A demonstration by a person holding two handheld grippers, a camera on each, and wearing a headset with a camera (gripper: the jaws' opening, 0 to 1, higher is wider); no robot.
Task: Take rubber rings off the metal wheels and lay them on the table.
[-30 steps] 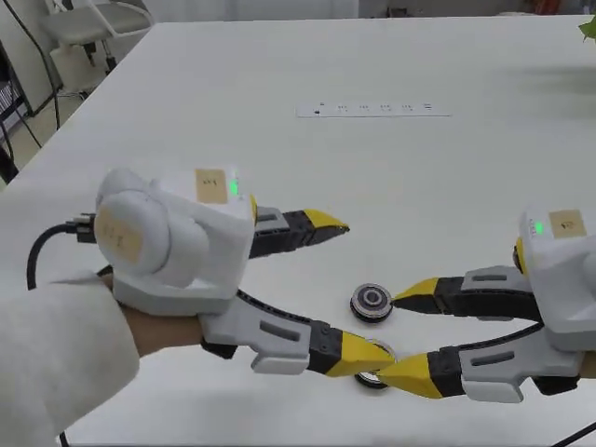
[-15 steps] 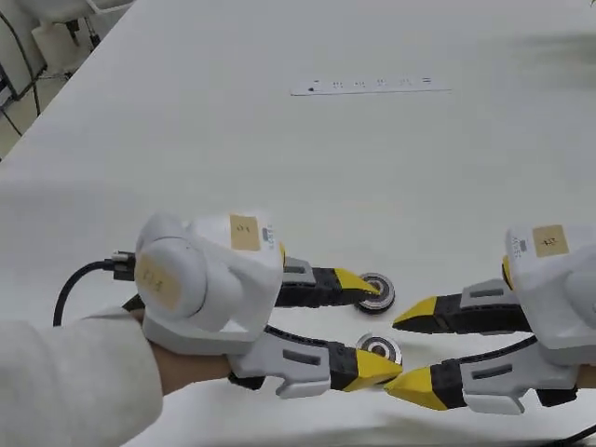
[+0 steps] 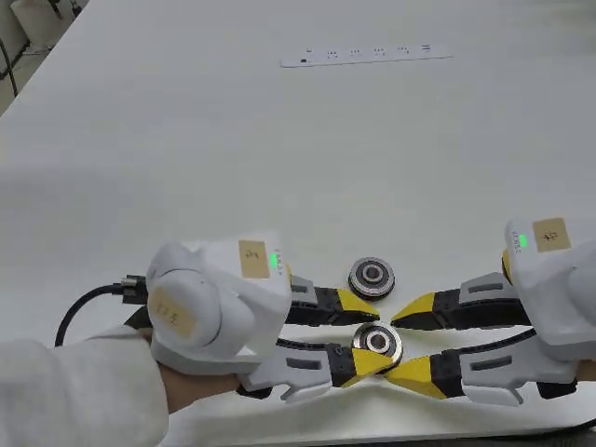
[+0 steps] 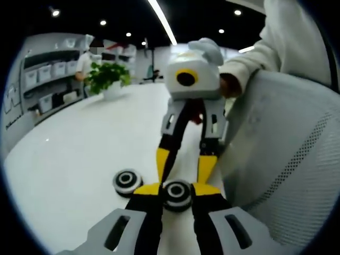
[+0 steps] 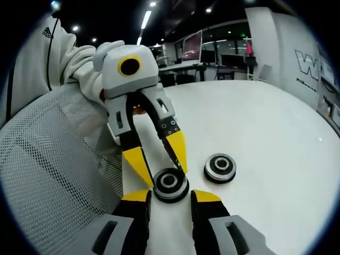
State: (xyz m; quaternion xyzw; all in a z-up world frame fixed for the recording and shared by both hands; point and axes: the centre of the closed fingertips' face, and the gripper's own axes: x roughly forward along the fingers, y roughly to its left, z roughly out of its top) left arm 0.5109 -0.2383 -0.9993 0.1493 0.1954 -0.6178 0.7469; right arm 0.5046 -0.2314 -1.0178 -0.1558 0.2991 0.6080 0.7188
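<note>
Near wheel (image 3: 377, 342): we log it at the desk's (image 3: 186, 140) near edge, left tool (image 3: 378, 335) clenched on it, right tool (image 3: 395, 345) released, tips flanking it. Far wheel (image 3: 372, 277): just beyond, untouched.

This looks like an open-plan office or lab workspace. The work takes place on a broad white surface (image 3: 186, 140) of the meeting-table sort, with a strip of power sockets (image 3: 366, 54) set flush into it. The left gripper view shows a dark ceiling with a long light strip (image 4: 162, 21) and round spotlights (image 4: 103, 23), wall shelves (image 4: 48, 71) stacked with white storage bins, and a leafy potted plant (image 4: 109, 79). The right gripper view shows computer monitors (image 5: 192, 47) on desks farther back, large lettering on a wall (image 5: 311, 64), and a mesh office chair back (image 5: 48, 159).
</note>
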